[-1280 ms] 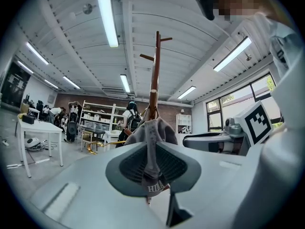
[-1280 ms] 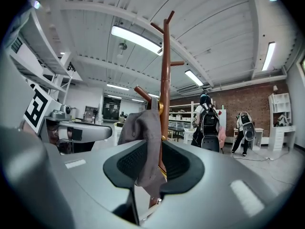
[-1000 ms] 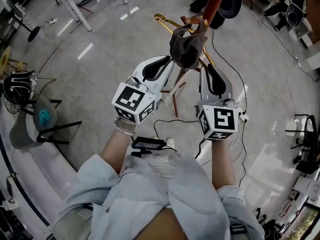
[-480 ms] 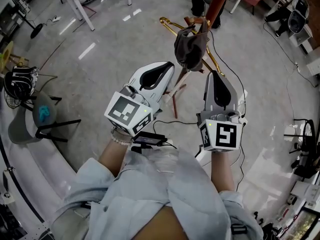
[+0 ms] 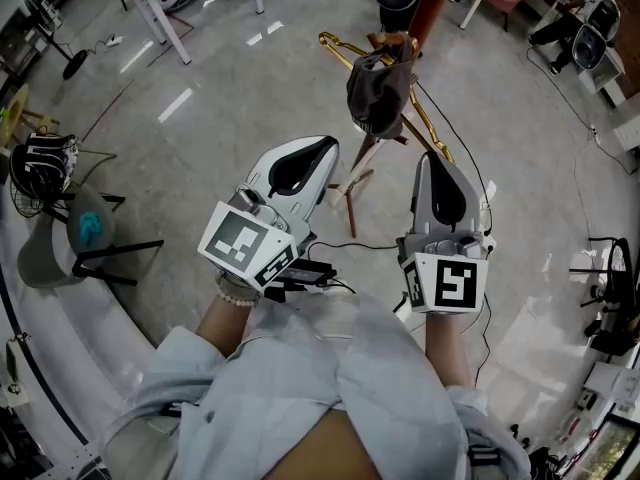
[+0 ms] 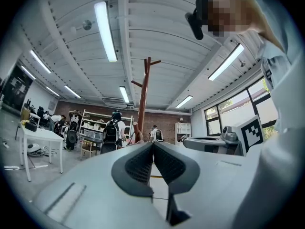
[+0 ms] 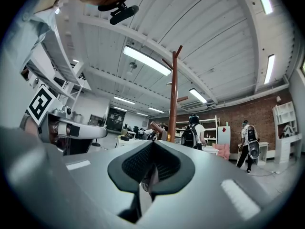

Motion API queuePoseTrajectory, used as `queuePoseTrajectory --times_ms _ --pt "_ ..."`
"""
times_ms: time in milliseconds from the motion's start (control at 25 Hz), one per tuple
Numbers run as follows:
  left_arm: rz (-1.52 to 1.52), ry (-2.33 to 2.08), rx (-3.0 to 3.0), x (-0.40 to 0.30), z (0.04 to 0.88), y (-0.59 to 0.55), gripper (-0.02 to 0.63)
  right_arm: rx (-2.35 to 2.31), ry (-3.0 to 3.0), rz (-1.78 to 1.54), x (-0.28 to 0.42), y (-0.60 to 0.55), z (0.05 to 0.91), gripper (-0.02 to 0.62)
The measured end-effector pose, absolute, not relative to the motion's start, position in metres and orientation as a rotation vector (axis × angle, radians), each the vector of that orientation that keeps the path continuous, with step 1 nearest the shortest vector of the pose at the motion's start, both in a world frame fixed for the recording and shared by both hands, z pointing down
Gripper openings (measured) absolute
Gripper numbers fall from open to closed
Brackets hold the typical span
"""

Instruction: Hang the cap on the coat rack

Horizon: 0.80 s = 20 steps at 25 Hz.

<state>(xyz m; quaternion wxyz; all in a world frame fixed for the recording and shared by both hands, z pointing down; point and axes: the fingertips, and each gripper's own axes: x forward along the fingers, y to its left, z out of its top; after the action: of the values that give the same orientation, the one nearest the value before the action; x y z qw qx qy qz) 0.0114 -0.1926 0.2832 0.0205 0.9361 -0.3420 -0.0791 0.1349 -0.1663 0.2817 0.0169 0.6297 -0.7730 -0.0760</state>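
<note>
The cap [image 5: 378, 93] is hanging on the coat rack [image 5: 430, 3], caught over a short peg high on the reddish-brown pole, with its dark fabric sagging below the hook point. Its long axis is running downward beside the pole, with the hooked end uppermost and the loose bulk at the bottom. Which way the brim is facing cannot be told from the head view.

Neither gripper is touching it. The left gripper [image 5: 325, 146] is hovering below and to the left of the cap with its jaws pressed together on nothing. The right gripper [image 5: 432, 158] is sitting lower and to the right, also closed and empty. Each gripper view is looking up at the bare upper pole and pegs, seen past the meeting pads.

The hanging itself looks done, so the step in hand is probably clearing away. Doing that well means keeping both jaws closed and drawing straight back, well apart from the dangling fabric and the rack's splayed legs [image 5: 350, 183], so nothing nudges the cap off its peg.
</note>
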Motion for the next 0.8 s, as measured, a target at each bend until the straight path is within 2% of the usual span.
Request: queuePoseTrajectory --times_ms 800 --pt "-0.211 -1.005 2.955 0.020 0.286 -0.175 0.009 1.905 -2.393 -0.248 0.129 -0.157 0.287 0.007"
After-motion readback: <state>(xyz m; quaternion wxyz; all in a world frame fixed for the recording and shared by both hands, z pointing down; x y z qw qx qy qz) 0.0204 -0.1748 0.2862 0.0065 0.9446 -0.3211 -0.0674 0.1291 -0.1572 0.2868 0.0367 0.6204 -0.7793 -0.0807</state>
